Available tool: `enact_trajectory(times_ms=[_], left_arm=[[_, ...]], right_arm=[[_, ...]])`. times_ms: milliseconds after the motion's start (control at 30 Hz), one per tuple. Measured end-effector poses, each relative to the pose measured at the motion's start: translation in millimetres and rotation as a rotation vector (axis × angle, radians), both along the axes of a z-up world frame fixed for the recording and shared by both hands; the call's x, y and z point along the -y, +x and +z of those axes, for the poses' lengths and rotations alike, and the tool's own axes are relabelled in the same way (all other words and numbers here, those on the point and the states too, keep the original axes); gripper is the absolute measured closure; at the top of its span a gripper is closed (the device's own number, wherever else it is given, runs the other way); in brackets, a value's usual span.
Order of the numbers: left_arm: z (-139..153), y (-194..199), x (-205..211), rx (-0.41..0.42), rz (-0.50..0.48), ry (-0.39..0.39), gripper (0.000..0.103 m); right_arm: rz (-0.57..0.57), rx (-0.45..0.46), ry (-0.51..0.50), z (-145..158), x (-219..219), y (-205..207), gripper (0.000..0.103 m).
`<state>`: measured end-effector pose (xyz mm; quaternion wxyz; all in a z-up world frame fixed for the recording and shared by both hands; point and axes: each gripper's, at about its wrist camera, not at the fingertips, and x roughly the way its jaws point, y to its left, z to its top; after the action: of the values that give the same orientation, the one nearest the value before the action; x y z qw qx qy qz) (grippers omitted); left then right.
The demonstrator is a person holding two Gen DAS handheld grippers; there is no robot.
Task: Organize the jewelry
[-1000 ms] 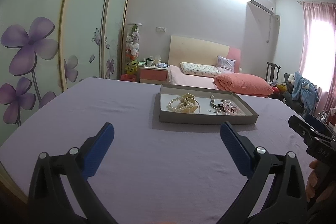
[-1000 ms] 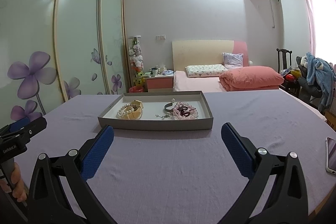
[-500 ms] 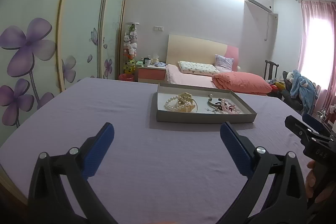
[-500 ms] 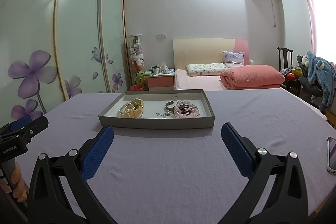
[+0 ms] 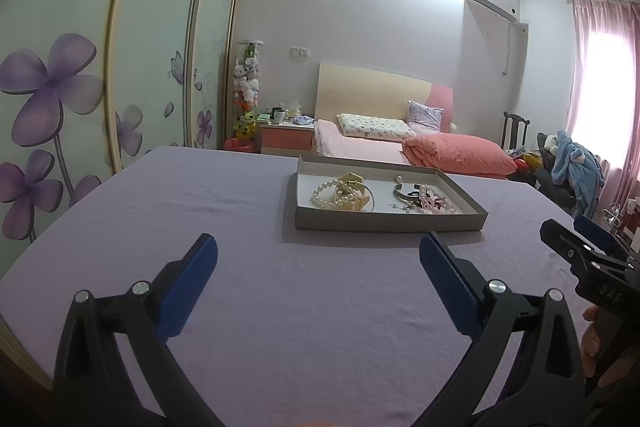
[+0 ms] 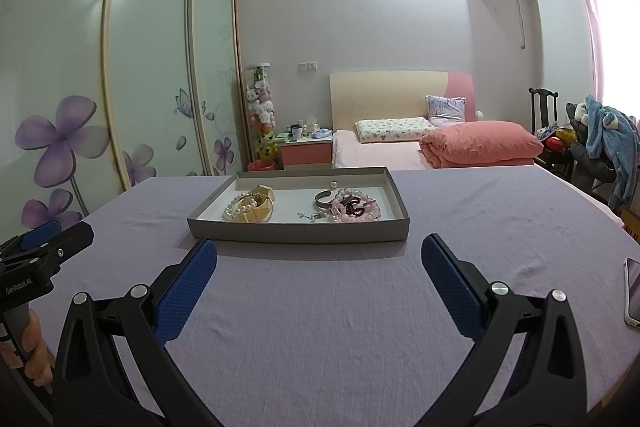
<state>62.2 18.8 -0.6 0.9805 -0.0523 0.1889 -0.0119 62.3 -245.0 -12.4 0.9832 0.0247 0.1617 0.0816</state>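
Both jaws stood wide apart and empty: left gripper [image 5: 318, 251], right gripper [image 6: 319, 253], each short of the tray's [image 6: 298, 233] near wall. Bare cloth [image 6: 320, 327] lay open around it. Inside sat pearls [image 6: 240, 207], a cuff [image 6: 323, 198] and pink beads [image 6: 354, 211], perhaps tangled. Only the right view showed a phone [image 6: 632, 293] at the table's edge.

Bare purple cloth [image 6: 320, 307] ahead of right tool [image 6: 319, 259]; grey tray [image 6: 298, 233] wall blocks beyond.
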Motion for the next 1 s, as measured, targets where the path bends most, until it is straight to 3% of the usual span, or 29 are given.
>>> enact_trajectory(times_ms=[1000], left_arm=[[-4.0, 0.4, 6.9, -0.001, -0.012, 0.006, 0.004]], right_arm=[[0.0, -0.004, 0.001, -0.1, 0.1, 0.2, 0.002]])
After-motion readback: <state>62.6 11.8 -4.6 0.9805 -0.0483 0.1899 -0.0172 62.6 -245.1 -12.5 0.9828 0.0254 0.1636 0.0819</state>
